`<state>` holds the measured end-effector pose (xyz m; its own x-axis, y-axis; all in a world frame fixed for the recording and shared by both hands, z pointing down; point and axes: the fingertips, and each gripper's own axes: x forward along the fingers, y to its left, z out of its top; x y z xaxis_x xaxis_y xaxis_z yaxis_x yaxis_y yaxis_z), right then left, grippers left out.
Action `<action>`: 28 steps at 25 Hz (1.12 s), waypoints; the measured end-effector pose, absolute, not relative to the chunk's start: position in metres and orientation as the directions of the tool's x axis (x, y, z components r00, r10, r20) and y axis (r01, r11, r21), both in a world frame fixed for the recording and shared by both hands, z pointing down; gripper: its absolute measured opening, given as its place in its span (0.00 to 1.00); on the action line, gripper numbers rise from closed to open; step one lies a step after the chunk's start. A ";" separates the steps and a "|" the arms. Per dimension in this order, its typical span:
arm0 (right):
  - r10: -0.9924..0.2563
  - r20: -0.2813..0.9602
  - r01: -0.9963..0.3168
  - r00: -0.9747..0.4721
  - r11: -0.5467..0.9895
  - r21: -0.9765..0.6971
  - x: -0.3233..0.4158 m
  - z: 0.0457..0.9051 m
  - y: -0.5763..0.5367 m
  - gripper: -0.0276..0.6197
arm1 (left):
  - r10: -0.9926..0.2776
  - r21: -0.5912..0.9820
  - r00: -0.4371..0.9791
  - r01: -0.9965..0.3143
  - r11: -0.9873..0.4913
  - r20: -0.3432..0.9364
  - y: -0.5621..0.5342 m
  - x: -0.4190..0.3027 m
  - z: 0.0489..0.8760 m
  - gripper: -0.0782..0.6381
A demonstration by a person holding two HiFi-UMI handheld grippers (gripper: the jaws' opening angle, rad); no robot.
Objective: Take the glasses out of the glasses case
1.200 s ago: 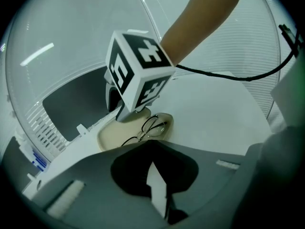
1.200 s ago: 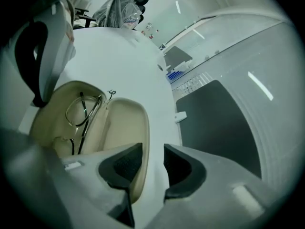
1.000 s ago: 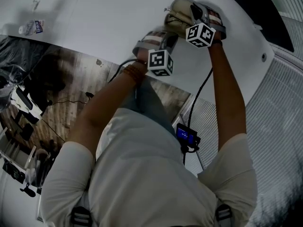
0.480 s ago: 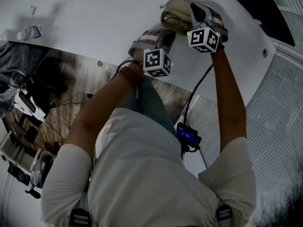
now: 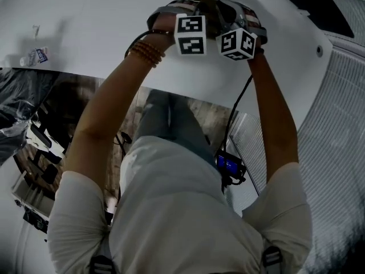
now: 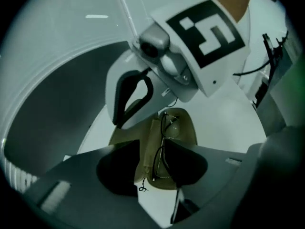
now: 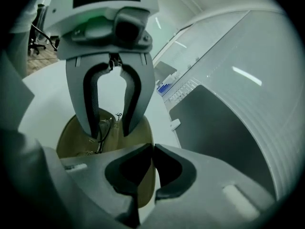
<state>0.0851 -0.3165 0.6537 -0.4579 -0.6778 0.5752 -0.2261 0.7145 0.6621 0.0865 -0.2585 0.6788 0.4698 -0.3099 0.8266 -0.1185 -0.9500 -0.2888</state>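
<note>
— Left hand is the one that has moved. A second ago its gripper sat nearer the person, short of the case. Now the left gripper [image 6: 152, 161] is out over the far part of the table [image 5: 102, 21], just beside the right gripper [image 7: 153, 151], and both are above the case [image 6: 188, 128].

— And the jaws?

— On the left they have just been opening and now stand wide apart. They grip nothing: the glasses [image 6: 164, 140] lie between them, not pinched. On the right they have just been closing and are almost together, with nothing I can make out between their tips.

— So how far along is the job?

— Roughly halfway, I judge. The case lies open on the table, so that part is done. The glasses are not out yet. What is left is to close on them, lift them clear of the case and set them down.

— What is in the case?

— Only the glasses, as far as I can see. They lie folded along the middle of its tan lining, and the rest of the lining is bare.

— Anything else on the table?

— One small wrapper [image 5: 39, 55], well apart from the case, far off to the left by the table's near edge.
</note>
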 end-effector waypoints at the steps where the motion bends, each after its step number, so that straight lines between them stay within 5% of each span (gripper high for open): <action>1: -0.678 0.574 -0.227 -0.459 0.714 0.662 0.085 0.654 -0.316 0.08 | -0.272 -0.278 0.446 -0.052 -0.959 0.853 -0.257 0.089 0.686 0.35; 5: -0.678 0.566 -0.233 -0.469 0.713 0.661 0.082 0.653 -0.317 0.08 | -0.135 -0.184 0.385 0.093 -0.978 0.913 -0.245 0.098 0.703 0.38; 13: -0.687 0.562 -0.249 -0.460 0.707 0.662 0.089 0.657 -0.318 0.08 | -0.012 -0.061 0.330 0.139 -0.988 0.944 -0.234 0.109 0.720 0.41; 15: -0.682 0.562 -0.245 -0.468 0.711 0.659 0.088 0.657 -0.317 0.08 | -0.028 -0.085 0.333 0.158 -0.984 0.943 -0.232 0.106 0.721 0.26; 28: -0.694 0.534 -0.263 -0.483 0.697 0.668 0.088 0.646 -0.313 0.08 | -0.204 -0.258 0.421 0.075 -0.963 0.884 -0.236 0.103 0.700 0.14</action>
<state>0.0881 -0.3133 0.6464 -0.4825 -0.6940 0.5344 -0.2625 0.6967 0.6676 0.1034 -0.2363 0.7001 0.4208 -0.2044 0.8838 0.0746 -0.9632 -0.2583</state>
